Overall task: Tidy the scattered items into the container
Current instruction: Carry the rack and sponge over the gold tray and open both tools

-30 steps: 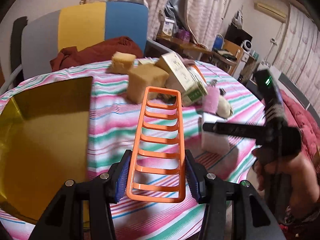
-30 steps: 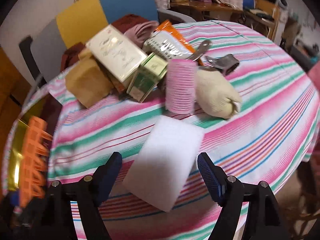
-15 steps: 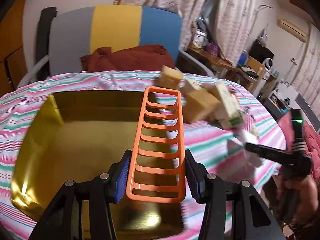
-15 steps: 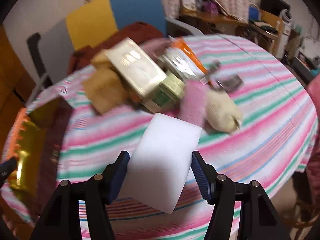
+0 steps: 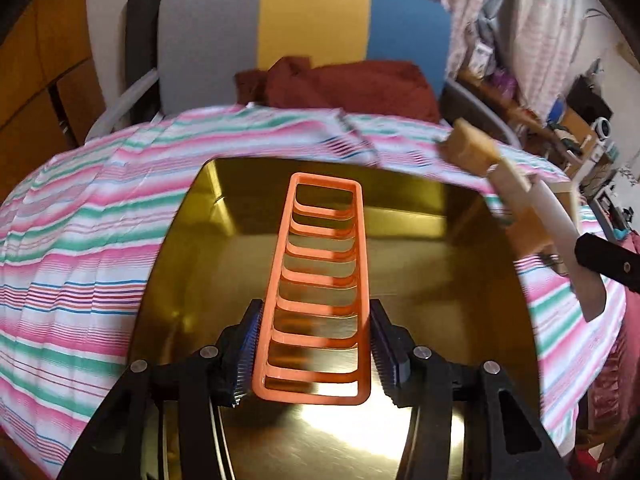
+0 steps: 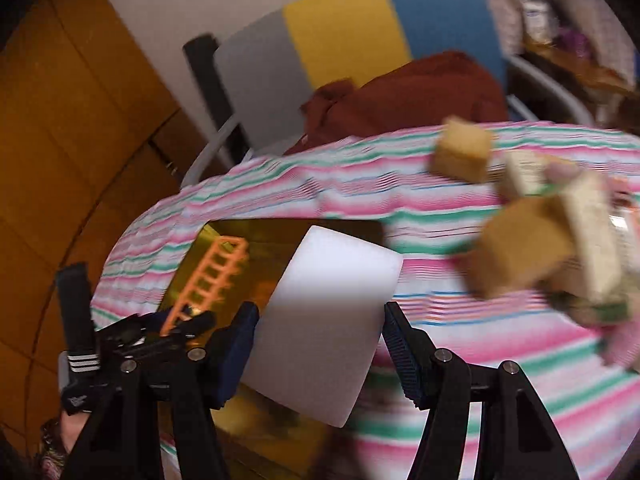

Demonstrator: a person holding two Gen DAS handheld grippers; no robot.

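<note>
The orange plastic ladder-shaped rack [image 5: 320,292] hangs directly over the interior of the shallow gold metal tray [image 5: 472,280], the container of the task. Its long axis runs straight forward from the left claw [image 5: 314,356], toward the far wall of the tray. The left claw is closed on the near end of the rack, one blue ribbed pad against each long side rail. The rack appears clear of the tray floor, though the gap cannot be judged with certainty. No item is seen lying in the visible part of the tray.

The white rectangular foam block [image 6: 324,320] sits between the pads of the right claw [image 6: 318,340], which is closed on its two sides. In the right wrist view the block lies over the near right portion of the tray [image 6: 224,240], with its long axis pointing forward and slightly right. In the left wrist view the same block [image 5: 560,240] is seen edge-on at the right rim of the tray.

Judgement: the left claw is the nearer to release, being already centred over the tray; the right claw is at the rim and would need to travel inward, toward the rack. Both loads share one opening, so contact between them is a risk.

The tan blocks and pale cartons [image 6: 540,240] remain in a pile on the pink and green striped tabletop [image 5: 80,240], to the right of the tray, blurred.
</note>
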